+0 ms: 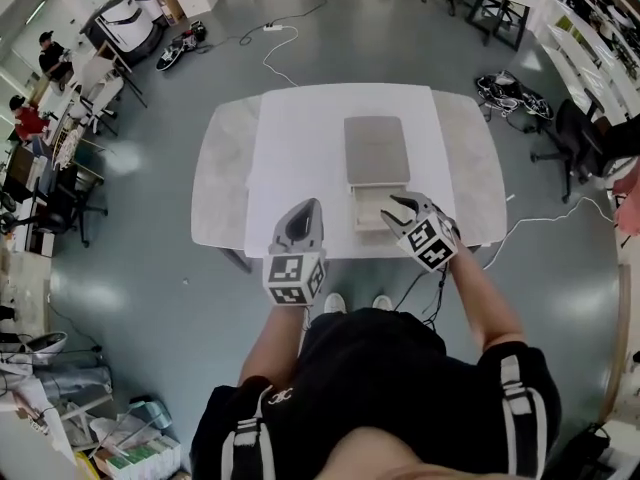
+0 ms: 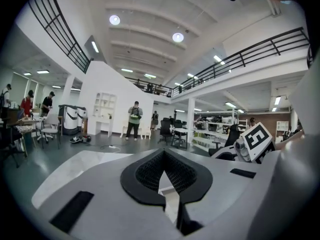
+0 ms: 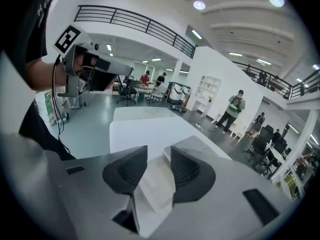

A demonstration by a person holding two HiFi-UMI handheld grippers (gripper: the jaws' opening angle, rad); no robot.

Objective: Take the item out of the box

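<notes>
Fingers (image 3: 125, 171) apart on right gripper (image 1: 400, 208) over box (image 1: 376, 148), together on left gripper (image 1: 307, 208).

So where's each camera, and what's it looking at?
Head view: on the person's head, looking steeply down at table, box, both arms, left gripper, right gripper.
Left gripper view: on that gripper, facing the hall past shut jaws.
Right gripper view: on that gripper, facing the box past open jaws.
Shared: each gripper view shows the other gripper.
</notes>
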